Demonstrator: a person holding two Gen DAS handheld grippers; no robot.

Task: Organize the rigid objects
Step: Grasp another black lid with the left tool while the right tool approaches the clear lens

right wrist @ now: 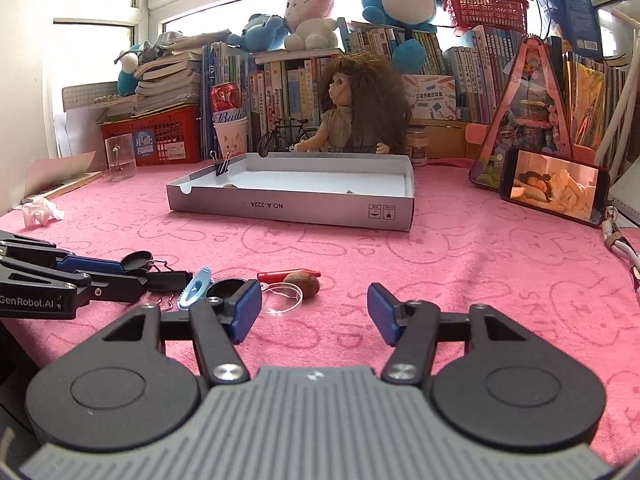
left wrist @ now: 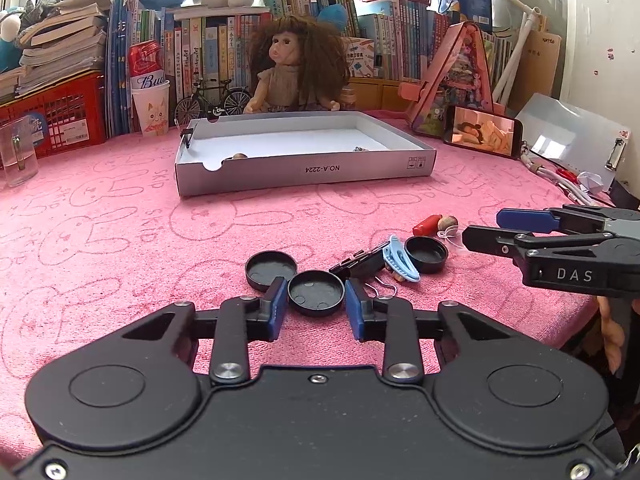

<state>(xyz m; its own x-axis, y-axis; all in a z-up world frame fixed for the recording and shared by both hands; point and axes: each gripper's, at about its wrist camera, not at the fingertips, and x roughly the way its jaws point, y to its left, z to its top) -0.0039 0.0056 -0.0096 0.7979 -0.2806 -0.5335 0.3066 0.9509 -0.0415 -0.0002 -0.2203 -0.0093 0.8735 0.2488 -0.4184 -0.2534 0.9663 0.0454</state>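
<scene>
Small rigid objects lie on the pink cloth: three black round caps, one (left wrist: 316, 293) between my left gripper's blue pads, one (left wrist: 270, 269) to its left, one (left wrist: 426, 253) further right. Beside them lie a black binder clip (left wrist: 360, 264), a light-blue clip (left wrist: 400, 258), a red piece (left wrist: 427, 225) and a brown nut (left wrist: 447, 224). My left gripper (left wrist: 316, 308) has its jaws around the cap, close to its rim; contact is unclear. My right gripper (right wrist: 314, 308) is open and empty, just right of the nut (right wrist: 306, 282). The grey cardboard box lid (left wrist: 304, 170) stands beyond.
A doll (left wrist: 298, 68), model bicycle, can in a paper cup (left wrist: 151, 108), red crates and books line the back. A phone (right wrist: 556, 188) leans at right, with a clipboard and cables in the left wrist view (left wrist: 576, 148). A clear glass (left wrist: 16, 152) stands left. A binder clip (right wrist: 221, 166) grips the box rim.
</scene>
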